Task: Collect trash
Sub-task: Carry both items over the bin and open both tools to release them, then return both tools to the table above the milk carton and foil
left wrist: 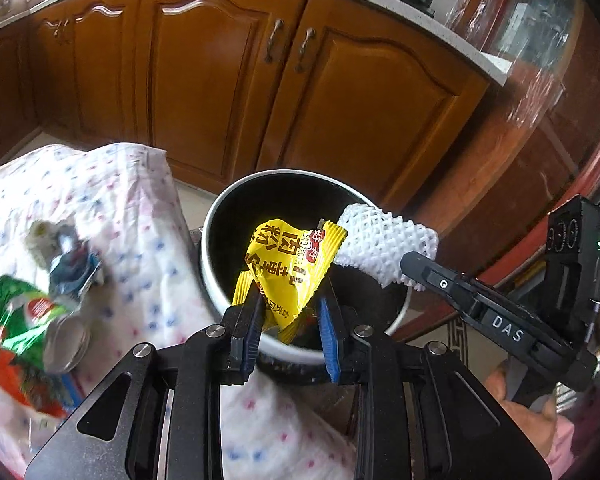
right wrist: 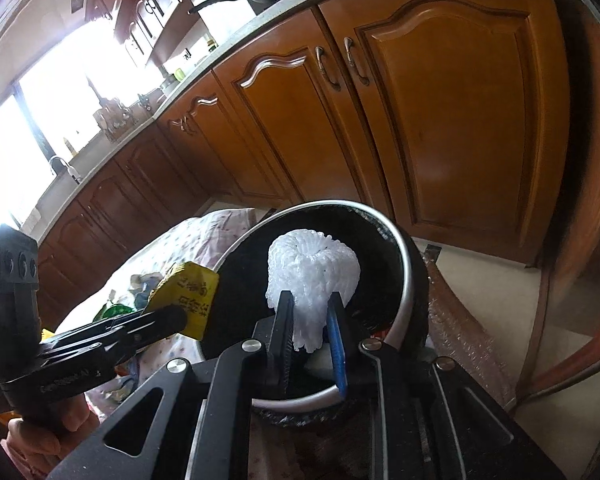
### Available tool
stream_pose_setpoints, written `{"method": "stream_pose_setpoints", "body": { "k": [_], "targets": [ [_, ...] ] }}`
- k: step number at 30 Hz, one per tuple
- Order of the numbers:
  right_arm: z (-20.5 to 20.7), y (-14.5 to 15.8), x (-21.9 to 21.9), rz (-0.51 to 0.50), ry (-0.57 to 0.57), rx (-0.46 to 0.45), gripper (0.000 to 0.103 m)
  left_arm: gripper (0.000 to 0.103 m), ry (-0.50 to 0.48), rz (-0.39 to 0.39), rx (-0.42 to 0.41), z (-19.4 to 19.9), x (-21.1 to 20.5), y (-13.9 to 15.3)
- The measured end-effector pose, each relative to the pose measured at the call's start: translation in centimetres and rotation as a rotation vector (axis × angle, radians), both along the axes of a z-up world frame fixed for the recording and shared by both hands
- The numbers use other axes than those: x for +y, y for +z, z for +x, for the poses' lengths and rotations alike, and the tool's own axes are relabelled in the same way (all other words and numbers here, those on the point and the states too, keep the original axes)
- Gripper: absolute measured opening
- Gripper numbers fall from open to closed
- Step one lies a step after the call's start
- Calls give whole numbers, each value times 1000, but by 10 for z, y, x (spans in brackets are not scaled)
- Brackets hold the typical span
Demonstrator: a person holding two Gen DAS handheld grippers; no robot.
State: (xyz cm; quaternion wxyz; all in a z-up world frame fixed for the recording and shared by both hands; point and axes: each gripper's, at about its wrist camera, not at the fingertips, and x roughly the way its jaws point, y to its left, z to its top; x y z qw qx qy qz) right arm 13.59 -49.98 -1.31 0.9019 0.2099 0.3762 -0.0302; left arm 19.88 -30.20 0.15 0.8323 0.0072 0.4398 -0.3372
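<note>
My left gripper holds a yellow snack wrapper over the open black bin with a silver rim; its blue pads stand apart, the wrapper touching the left pad. My right gripper is shut on a white foam fruit net above the same bin. The net and the right gripper show at right in the left wrist view. The wrapper and the left gripper show at left in the right wrist view.
A table with a dotted white cloth lies left of the bin, holding a green wrapper and crumpled blue-white trash. Wooden kitchen cabinets stand behind. A round wooden table edge is at right.
</note>
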Motion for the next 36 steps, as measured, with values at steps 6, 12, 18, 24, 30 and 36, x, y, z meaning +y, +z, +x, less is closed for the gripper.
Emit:
{"method": "stream_pose_setpoints", "body": {
  "k": [6,12,18,24,30,36],
  "targets": [
    [5,-2,-7,13,-12,9,53,36,-7,36,36,12,-13,-10],
    [-2,0,-11,37,-22,-10,57,58,-6,15,35,10,-13,-10],
    [-13,5,-5,69,-26,-39,70,62,21,-5,28,1,4,-4],
    [-28,6,16,99,-1,-58,76,64,88,-40,-5,-21,41,2],
    [-33,2,47,135,47,-50,76,67,144,-42,-21,-42,77,0],
    [-34,-2,80,151,106,-35,76,67,227,-57,-3,-56,123,-5]
  ]
}}
